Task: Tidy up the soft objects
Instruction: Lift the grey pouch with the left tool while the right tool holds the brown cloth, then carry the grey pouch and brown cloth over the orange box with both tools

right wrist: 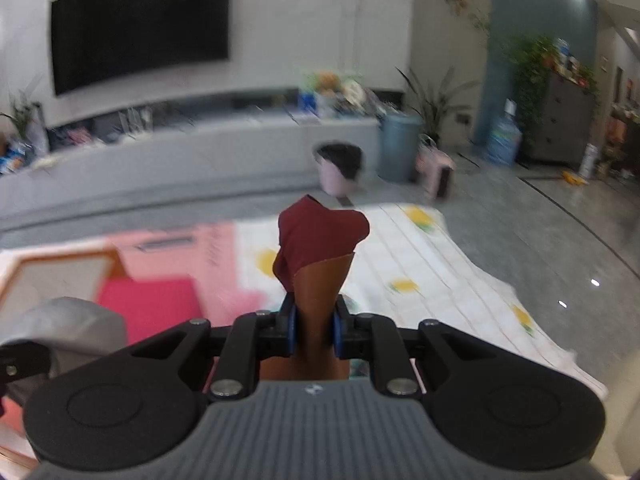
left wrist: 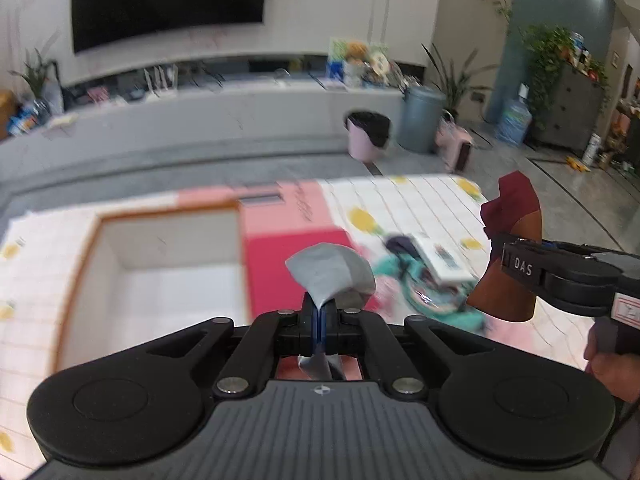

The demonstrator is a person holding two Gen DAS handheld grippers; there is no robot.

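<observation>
My left gripper [left wrist: 320, 316] is shut on a grey cloth [left wrist: 330, 270], which bunches up above the closed fingers, high over the table. My right gripper [right wrist: 313, 322] is shut on a maroon and brown cloth [right wrist: 320, 252] that sticks up between its blue pads. In the left wrist view the right gripper [left wrist: 516, 268] shows at the right edge with that maroon and brown cloth [left wrist: 514, 216] in it. The grey cloth [right wrist: 64, 320] appears at the lower left of the right wrist view. A pile of mixed soft items [left wrist: 416, 276] lies on the table below.
An open white box with an orange rim [left wrist: 168, 256] sits on the lemon-print tablecloth [left wrist: 424, 208] at left, beside a pink and red box [left wrist: 296, 240]. Beyond the table are a grey bench, a pink bin [left wrist: 366, 134], a grey bin [left wrist: 420, 118] and plants.
</observation>
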